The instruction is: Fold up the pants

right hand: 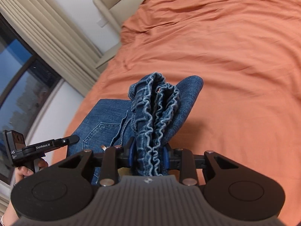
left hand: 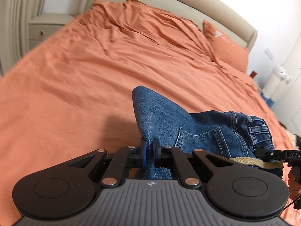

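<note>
Blue denim pants (left hand: 188, 126) hang lifted over an orange bed (left hand: 94, 66), held between both grippers. In the left wrist view my left gripper (left hand: 150, 151) is shut on a thin fold of the denim, near a back pocket (left hand: 199, 137). The right wrist view shows my right gripper (right hand: 148, 152) shut on the bunched elastic waistband (right hand: 156, 113), which stands up in ruffles between the blue pads. A beige drawstring (left hand: 259, 163) trails from the waist. Each view shows the other gripper at its side edge, held by a hand.
The orange bedsheet (right hand: 235, 75) lies wrinkled, with an orange pillow (left hand: 225, 47) by the beige headboard (left hand: 188, 5). A nightstand (left hand: 47, 28) stands at the far left. A window (right hand: 17, 75) and beige curtains (right hand: 47, 28) are beside the bed.
</note>
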`<act>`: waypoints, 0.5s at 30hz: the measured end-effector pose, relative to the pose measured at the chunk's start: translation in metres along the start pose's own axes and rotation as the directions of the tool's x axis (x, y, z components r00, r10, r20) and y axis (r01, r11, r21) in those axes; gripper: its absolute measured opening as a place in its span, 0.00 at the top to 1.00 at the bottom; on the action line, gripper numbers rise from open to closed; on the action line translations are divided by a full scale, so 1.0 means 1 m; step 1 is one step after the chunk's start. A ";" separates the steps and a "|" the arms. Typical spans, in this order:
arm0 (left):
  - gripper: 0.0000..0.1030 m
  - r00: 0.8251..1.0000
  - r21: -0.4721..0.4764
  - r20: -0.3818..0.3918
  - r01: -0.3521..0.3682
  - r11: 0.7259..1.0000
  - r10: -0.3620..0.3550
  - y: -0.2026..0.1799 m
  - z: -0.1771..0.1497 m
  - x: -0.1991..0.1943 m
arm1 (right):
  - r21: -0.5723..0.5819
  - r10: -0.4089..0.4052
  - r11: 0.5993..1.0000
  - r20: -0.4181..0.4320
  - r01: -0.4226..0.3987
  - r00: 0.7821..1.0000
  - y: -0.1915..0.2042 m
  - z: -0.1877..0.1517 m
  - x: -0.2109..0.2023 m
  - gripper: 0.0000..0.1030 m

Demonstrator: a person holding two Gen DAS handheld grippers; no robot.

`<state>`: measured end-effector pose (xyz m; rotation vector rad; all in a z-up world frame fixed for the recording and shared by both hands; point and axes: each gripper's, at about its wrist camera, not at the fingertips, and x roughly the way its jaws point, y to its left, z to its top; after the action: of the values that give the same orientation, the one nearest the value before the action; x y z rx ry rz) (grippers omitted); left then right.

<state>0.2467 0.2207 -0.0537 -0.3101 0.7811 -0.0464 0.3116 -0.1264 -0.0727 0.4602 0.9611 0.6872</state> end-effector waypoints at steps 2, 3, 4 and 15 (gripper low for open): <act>0.94 0.999 0.023 -0.001 -0.035 0.999 0.035 0.011 0.007 -0.002 | 0.013 0.025 1.000 0.000 -0.025 1.000 0.009 -0.003 0.019 0.76; 0.94 0.999 0.028 -0.003 -0.053 0.998 0.053 0.017 0.009 -0.001 | 0.020 0.036 0.999 0.002 -0.036 0.999 0.012 -0.004 0.029 0.76; 0.94 0.998 0.027 -0.006 -0.067 0.997 0.068 0.024 0.009 0.001 | 0.030 0.046 0.998 0.003 -0.046 0.999 0.015 -0.005 0.039 0.76; 0.94 0.988 -0.058 -0.087 -0.136 0.989 0.131 0.093 -0.031 0.050 | 0.069 -0.033 0.997 -0.096 0.040 0.995 -0.002 -0.025 0.131 0.75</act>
<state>0.2540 0.2942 -0.1356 -0.3174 0.8852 0.0929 0.3419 -0.0330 -0.1632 0.4743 1.0841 0.6481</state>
